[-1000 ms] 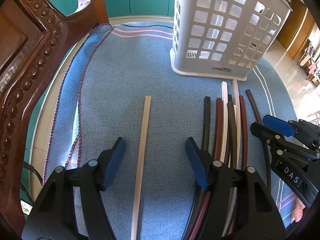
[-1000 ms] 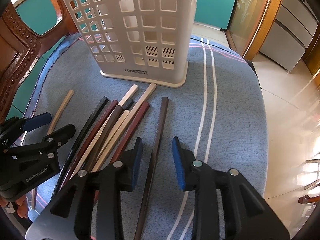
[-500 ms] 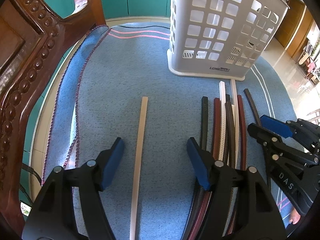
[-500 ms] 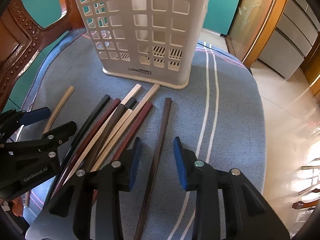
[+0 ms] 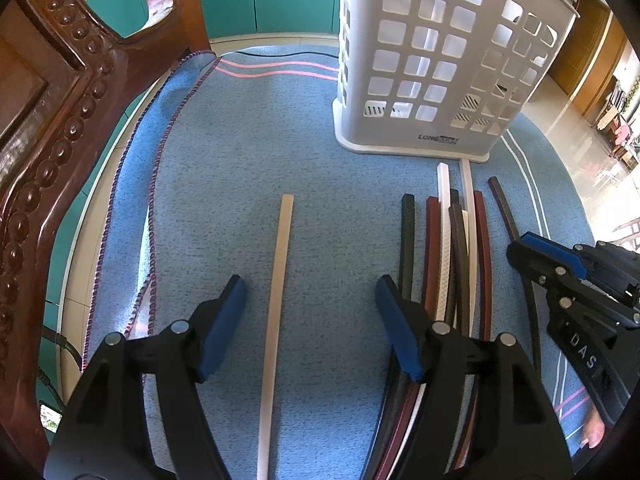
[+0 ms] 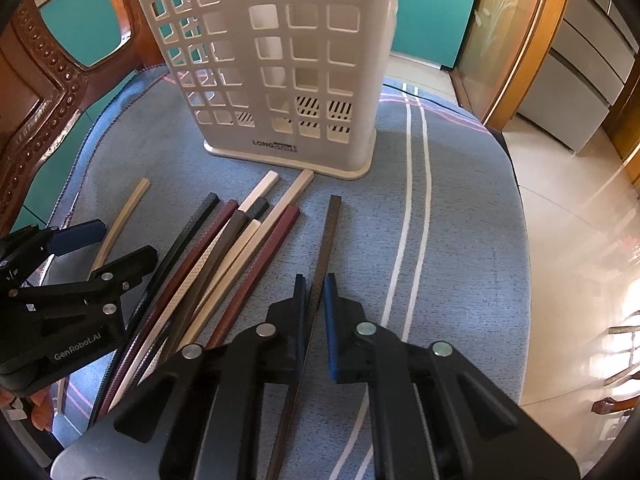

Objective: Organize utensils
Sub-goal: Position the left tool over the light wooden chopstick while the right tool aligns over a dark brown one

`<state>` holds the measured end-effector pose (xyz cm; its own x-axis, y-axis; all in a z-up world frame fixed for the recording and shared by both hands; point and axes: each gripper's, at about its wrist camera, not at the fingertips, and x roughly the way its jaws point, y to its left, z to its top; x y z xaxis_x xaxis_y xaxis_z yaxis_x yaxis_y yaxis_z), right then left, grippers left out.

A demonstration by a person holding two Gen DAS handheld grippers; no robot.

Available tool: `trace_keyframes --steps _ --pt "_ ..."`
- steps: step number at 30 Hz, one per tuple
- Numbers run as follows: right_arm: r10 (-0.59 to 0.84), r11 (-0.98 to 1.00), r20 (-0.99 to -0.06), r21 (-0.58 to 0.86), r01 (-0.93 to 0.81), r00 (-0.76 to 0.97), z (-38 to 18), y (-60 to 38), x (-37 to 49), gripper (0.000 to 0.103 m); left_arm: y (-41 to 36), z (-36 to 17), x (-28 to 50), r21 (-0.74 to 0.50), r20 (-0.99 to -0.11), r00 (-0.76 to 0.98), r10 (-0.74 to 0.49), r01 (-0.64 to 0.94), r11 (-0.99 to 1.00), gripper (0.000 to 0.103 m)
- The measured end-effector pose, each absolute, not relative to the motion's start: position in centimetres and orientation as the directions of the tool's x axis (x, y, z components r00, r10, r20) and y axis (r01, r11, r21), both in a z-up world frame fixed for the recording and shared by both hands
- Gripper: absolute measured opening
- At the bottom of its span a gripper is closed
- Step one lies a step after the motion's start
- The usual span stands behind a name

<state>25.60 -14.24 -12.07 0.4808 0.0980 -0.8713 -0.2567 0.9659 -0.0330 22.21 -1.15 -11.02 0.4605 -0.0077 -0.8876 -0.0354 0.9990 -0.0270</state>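
Observation:
Several chopsticks lie on a blue cloth [image 5: 224, 184] in front of a white slotted utensil basket [image 5: 436, 64], also in the right wrist view [image 6: 280, 64]. My left gripper [image 5: 308, 292] is open, its jaws on either side of a lone beige chopstick [image 5: 278, 280]. A bundle of black, maroon and white chopsticks [image 5: 448, 240] lies to its right. My right gripper [image 6: 314, 292] is shut on a dark brown chopstick [image 6: 330, 232], which lies apart from the bundle [image 6: 224, 256]. The left gripper shows in the right wrist view [image 6: 116, 256].
A carved wooden chair back [image 5: 52, 120] rises at the left edge of the cloth. The cloth's right edge [image 6: 516, 216] drops to a tiled floor [image 6: 568, 208]. Wooden doors and cabinets [image 6: 520, 40] stand beyond.
My right gripper has closed from open onto the dark brown chopstick and moved slightly forward. My left gripper stays open around the beige chopstick, barely moved.

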Motion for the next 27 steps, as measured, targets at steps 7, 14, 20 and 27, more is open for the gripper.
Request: trace_keyframes --steps 7,14,20,27 --pt "0.085 0.965 -0.871 -0.049 -0.257 0.483 -12.6 -14.0 25.6 0.030 -1.2 -11.0 22.2 -0.026 -0.888 0.460 -0.007 -0.035 0.999 0.071" --pt "0.086 0.965 -0.870 -0.048 -0.257 0.486 -12.6 -13.8 25.5 0.030 -1.4 -11.0 22.2 -0.021 -0.888 0.460 -0.006 -0.028 0.999 0.072" --pt "0.101 0.960 -0.869 -0.044 -0.278 0.485 -12.6 -13.5 25.0 0.011 -1.5 -11.0 22.2 -0.021 -0.888 0.460 -0.006 -0.029 0.999 0.072" --pt "0.109 0.962 -0.869 -0.029 -0.270 0.483 -12.4 -13.7 24.7 0.009 -1.2 -10.8 22.1 -0.036 -0.886 0.464 -0.015 -0.036 0.999 0.072"
